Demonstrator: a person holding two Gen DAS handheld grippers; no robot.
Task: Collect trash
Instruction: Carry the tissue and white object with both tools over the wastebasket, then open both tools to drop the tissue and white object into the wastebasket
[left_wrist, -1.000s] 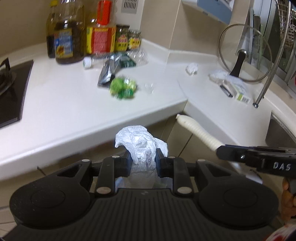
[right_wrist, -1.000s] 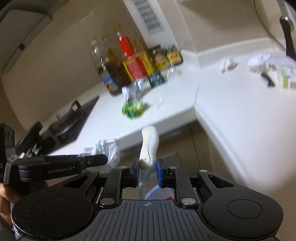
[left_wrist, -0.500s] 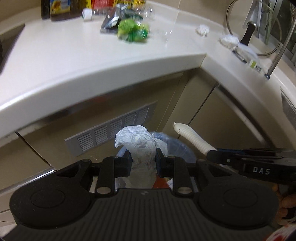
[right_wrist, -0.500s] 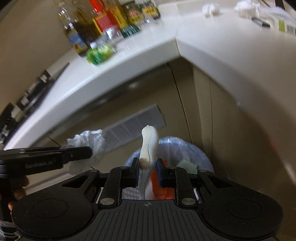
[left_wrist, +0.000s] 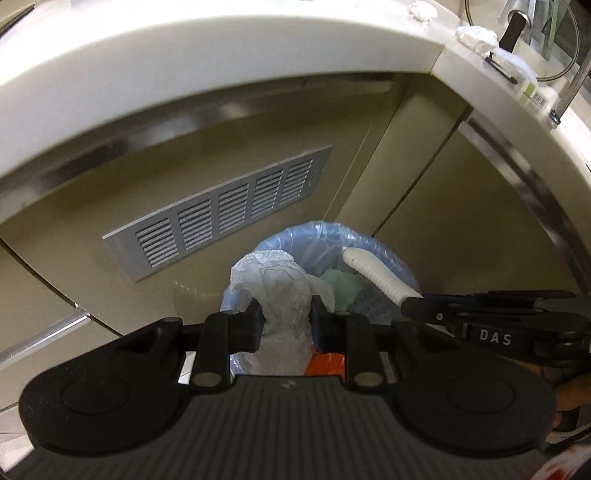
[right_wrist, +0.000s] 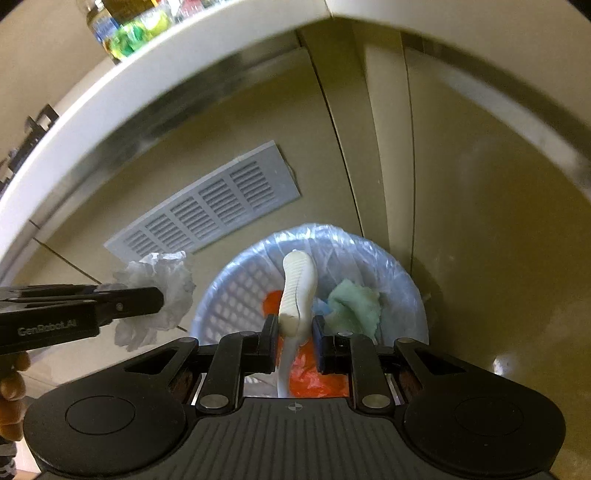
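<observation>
Two hand-held grippers hang side by side over a round waste bin (right_wrist: 229, 295), both pointing steeply down at it. The bin is a pale lattice basket lined with a clear bluish plastic bag (left_wrist: 373, 247) and stands on the floor against beige cabinet doors.

The left hand-held gripper (left_wrist: 286, 319) is clamped on a crumpled white tissue (left_wrist: 273, 280). The tissue bulges above and below its two black fingers and sits over the near left edge of the bin. From the right wrist camera, the same wad (right_wrist: 162, 288) juts from the tip of the left tool, just left of the bin's rim.

The right hand-held gripper (right_wrist: 294, 341) is closed on a white ribbed plastic handle (right_wrist: 297, 291). The handle stands up between the fingers and curves forward over the middle of the bin.

Below both grippers, inside the bin, lie orange plastic (right_wrist: 317, 376) and a pale green cloth (right_wrist: 354, 306).

Ahead of the grippers, a grey louvred vent (left_wrist: 229, 210) is set in the cabinet front. Above it runs the white edge of the surface (left_wrist: 207, 66), with bottles (right_wrist: 122, 22) at its far left.
</observation>
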